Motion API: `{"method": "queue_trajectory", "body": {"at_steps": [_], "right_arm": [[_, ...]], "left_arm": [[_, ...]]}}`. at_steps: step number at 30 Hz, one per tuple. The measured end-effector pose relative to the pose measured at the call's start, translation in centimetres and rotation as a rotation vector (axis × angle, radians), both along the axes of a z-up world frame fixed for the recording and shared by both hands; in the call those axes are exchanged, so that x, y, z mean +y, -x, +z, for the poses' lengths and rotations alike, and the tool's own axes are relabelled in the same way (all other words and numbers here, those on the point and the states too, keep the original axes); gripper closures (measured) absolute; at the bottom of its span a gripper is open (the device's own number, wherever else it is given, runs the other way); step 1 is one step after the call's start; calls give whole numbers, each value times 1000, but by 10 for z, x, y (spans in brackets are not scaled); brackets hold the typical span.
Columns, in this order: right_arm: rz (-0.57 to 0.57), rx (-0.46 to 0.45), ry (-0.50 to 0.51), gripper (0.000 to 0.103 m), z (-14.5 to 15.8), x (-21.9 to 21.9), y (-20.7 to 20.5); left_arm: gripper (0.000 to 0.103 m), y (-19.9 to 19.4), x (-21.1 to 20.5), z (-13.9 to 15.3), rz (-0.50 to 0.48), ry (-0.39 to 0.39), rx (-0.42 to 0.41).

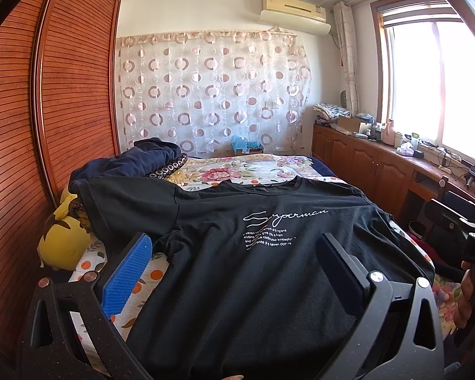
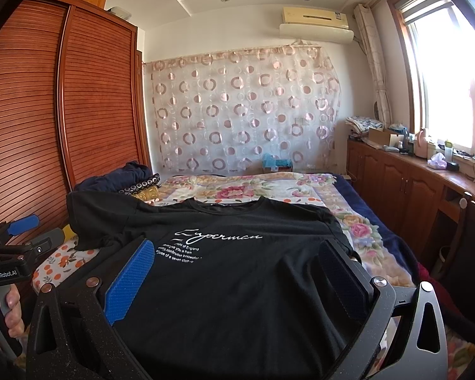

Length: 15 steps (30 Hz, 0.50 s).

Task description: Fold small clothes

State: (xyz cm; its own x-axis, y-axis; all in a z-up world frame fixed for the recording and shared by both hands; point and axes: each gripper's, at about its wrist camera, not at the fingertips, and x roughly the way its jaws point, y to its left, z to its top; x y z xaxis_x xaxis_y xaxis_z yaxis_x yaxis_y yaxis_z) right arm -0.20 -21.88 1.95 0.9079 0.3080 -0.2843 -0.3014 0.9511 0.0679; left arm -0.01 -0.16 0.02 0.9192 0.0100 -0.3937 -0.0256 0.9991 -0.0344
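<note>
Hovering apart-fingered, both tools, left (image 1: 234,269) and right (image 2: 237,272), over flat shirt (image 1: 253,253) hem.

We note daylight flooding from the blown-out wood-framed window (image 1: 433,88) at right of both frames. Fisheye bends the reddish slatted wardrobe doors (image 2: 47,110) at left; corners vignette black. Focus sharp.

Bed (image 1: 262,166) carried a floral quilt with pink flowers, plus an orange-print sheet (image 2: 63,258) at the near left. Black short-sleeved T-shirt with white script print (image 1: 237,253) lay spread flat, front up, collar far. Dark navy bundled garment (image 1: 136,161) sat far left; yellow plush toy (image 1: 63,240) lay at left edge.
</note>
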Motion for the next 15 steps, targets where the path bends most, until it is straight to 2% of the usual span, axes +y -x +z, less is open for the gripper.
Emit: {"method": "queue_trajectory", "body": {"at_steps": [15], "right_arm": [[1, 1, -1, 0, 0, 0, 0]], "left_arm": [[0, 2, 11, 4, 1, -3, -4]]}}
